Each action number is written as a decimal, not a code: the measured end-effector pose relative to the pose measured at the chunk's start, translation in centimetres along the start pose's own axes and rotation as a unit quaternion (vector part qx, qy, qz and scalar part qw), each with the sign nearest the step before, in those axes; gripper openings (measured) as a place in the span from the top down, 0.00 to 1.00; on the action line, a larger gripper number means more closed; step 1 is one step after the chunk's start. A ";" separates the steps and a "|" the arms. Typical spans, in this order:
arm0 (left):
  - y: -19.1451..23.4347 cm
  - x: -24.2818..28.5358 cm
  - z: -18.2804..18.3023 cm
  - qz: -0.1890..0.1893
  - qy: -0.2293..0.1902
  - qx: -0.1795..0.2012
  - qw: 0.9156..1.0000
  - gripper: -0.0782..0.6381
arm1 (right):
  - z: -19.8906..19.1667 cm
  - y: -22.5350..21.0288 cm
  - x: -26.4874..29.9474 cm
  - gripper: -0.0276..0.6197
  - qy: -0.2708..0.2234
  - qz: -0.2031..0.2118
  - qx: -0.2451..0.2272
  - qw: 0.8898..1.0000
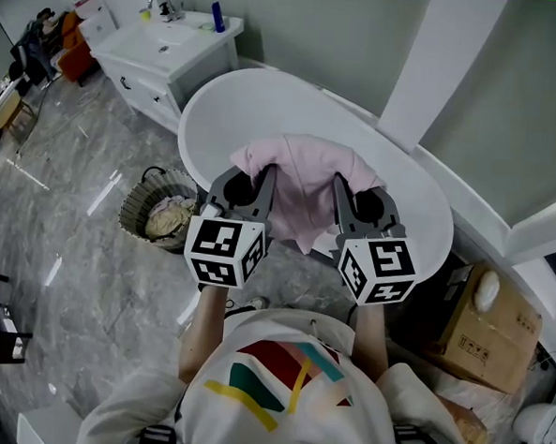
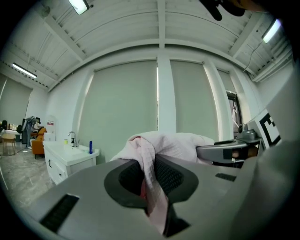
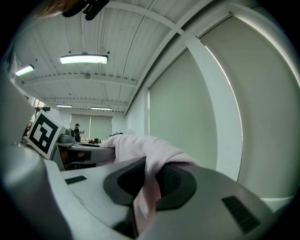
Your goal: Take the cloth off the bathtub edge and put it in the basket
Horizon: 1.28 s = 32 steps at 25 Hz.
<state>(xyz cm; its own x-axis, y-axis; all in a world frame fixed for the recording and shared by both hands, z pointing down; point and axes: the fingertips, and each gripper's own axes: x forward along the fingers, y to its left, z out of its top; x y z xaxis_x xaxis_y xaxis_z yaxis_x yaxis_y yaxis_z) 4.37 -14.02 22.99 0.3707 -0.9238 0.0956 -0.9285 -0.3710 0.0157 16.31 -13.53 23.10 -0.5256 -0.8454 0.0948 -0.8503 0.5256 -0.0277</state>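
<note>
My head camera sits above the person's shoulders and looks steeply down on the bathtub [image 1: 210,100] and the floor, with both grippers close beneath it. The camera on the left gripper [image 2: 151,161] rides right behind its jaws and faces level at the blinds. The one on the right gripper [image 3: 149,174] does likewise, angled along the window wall. All three share the pink cloth [image 1: 304,176]; the head and left gripper views share the vanity [image 1: 167,45].

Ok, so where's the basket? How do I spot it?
Find the big white bathtub. On the grey marble floor beside its left side sits the basket. It is the only round, woven thing there, with crumpled pale cloth inside.
</note>
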 end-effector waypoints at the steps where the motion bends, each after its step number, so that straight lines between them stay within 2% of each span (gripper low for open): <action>1: -0.2 0.0 0.1 0.003 -0.003 -0.001 1.000 0.80 | 0.1 -0.2 -0.1 0.87 -0.002 0.004 -0.003 1.000; 5: -1.4 -0.4 -0.2 0.026 -0.011 -0.003 1.000 0.80 | -0.2 -0.8 -0.8 0.87 -0.005 0.027 -0.006 1.000; 8: -1.9 -0.9 -0.6 0.046 -0.012 -0.005 0.999 0.80 | 0.0 -0.6 -1.4 0.87 -0.014 0.059 0.009 0.998; 14: -0.2 -3.2 -0.7 0.103 -0.012 -0.010 0.995 0.80 | 0.6 2.0 -0.4 0.87 -0.021 0.121 -0.003 0.992; 20: 3.4 -6.4 -2.2 0.161 -0.011 -0.011 0.987 0.80 | -0.6 6.2 1.9 0.87 -0.017 0.188 -0.005 0.982; 27: 9.7 -10.2 -1.7 0.200 -0.011 0.004 0.980 0.80 | -0.4 12.8 5.5 0.87 -0.019 0.238 0.016 0.971; 32: 14.9 -11.2 -0.8 0.216 -0.019 0.019 0.976 0.80 | 0.4 16.5 9.3 0.87 -0.026 0.253 0.013 0.967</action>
<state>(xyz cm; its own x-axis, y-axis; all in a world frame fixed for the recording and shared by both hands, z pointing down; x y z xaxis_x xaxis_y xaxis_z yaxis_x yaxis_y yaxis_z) -13.63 -9.12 22.99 -0.0533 -0.9974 0.0492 -0.9972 0.0507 -0.0543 -2.60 -12.76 23.14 -0.8749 -0.4842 0.0118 -0.4834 0.8714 -0.0830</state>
